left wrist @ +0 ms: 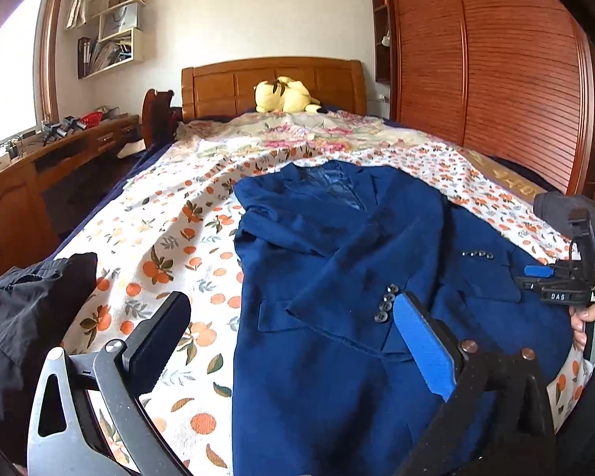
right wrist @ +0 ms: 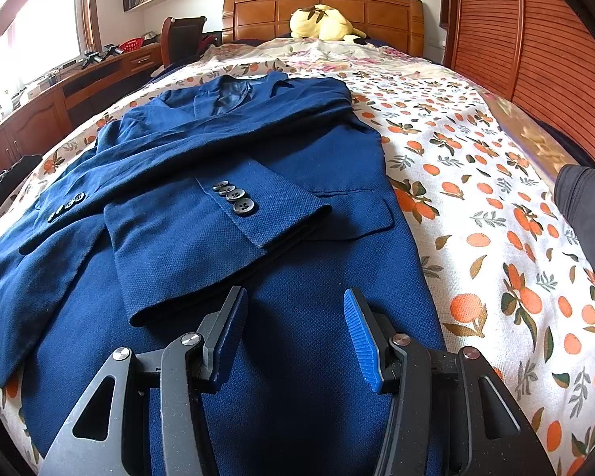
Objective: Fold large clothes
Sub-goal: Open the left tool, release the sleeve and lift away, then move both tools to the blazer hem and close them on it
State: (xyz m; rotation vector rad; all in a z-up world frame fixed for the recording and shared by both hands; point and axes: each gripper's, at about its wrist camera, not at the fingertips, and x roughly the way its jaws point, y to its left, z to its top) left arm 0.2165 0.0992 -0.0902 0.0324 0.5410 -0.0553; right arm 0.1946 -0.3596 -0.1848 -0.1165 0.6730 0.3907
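On bed (right wrist: 496, 206), blue jacket (right wrist: 226, 246) lies flat, both sleeves folded across front. Right tool (right wrist: 293, 329) spread wide, holding nothing, over jacket hem. Left tool (left wrist: 289, 333) also spread, empty, at jacket's left edge. Plush (left wrist: 283, 95) by headboard

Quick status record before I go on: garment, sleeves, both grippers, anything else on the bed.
garment: blue blazer lying face up on the orange-print bedspread
sleeves: both folded across the front, buttoned cuffs on top
left gripper: jaws open, above the blazer's left edge, holding nothing
right gripper: jaws open, above the hem, holding nothing
other: black garment at the bed's left edge; yellow plush toy by the headboard
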